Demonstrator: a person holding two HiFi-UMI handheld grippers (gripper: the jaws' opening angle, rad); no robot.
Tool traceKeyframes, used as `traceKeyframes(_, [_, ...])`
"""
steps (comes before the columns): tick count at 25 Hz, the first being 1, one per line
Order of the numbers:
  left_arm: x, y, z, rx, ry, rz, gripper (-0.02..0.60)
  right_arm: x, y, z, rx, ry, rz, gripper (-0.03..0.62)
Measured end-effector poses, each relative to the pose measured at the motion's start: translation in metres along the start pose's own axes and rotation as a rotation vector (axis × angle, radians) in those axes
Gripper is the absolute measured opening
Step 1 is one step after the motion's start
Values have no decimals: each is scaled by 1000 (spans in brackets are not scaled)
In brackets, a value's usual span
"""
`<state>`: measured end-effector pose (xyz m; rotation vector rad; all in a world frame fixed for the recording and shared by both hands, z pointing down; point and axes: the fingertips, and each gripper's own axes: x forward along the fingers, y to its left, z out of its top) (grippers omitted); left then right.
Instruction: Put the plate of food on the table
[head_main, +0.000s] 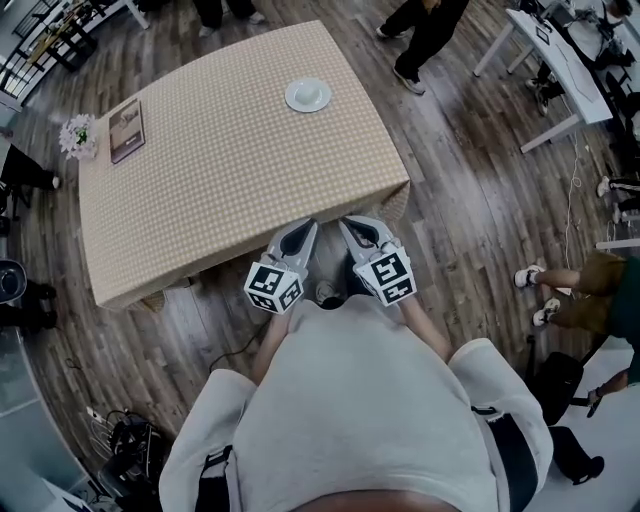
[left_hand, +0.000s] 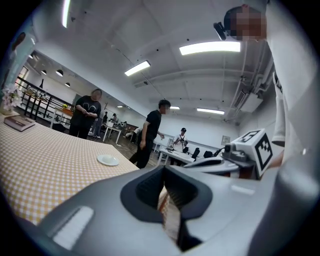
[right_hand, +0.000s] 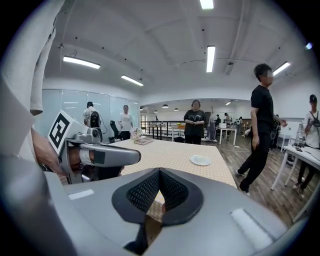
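Observation:
A white plate (head_main: 308, 95) rests on the far right part of the table (head_main: 220, 190), which wears a tan checked cloth. What lies on the plate is too small to tell. Both grippers hover side by side at the table's near edge, well short of the plate. My left gripper (head_main: 303, 228) has its jaws together with nothing between them, and so does my right gripper (head_main: 350, 224). In the left gripper view the plate (left_hand: 107, 160) lies ahead past the pads (left_hand: 150, 190). The right gripper view shows the plate (right_hand: 200, 160) beyond its own pads (right_hand: 172, 192).
A book (head_main: 126, 130) and a small bunch of flowers (head_main: 77, 135) sit at the table's far left. A person in black (right_hand: 262, 125) walks by the table's right side; another (right_hand: 195, 122) stands behind its far end. White desks (head_main: 560, 60) stand to the right.

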<state>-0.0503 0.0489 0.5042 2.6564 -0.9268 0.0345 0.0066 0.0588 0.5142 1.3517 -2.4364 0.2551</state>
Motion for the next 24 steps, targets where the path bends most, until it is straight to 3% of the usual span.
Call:
traceKeyframes(14, [-18,-29,-10,23,4,-36,8,-31,15,-20,78,-32,-60,-3])
traceKeyframes(24, [-18,-34,-6,29,8,-44,8,-36,4,-7,79,-73,-100,-3])
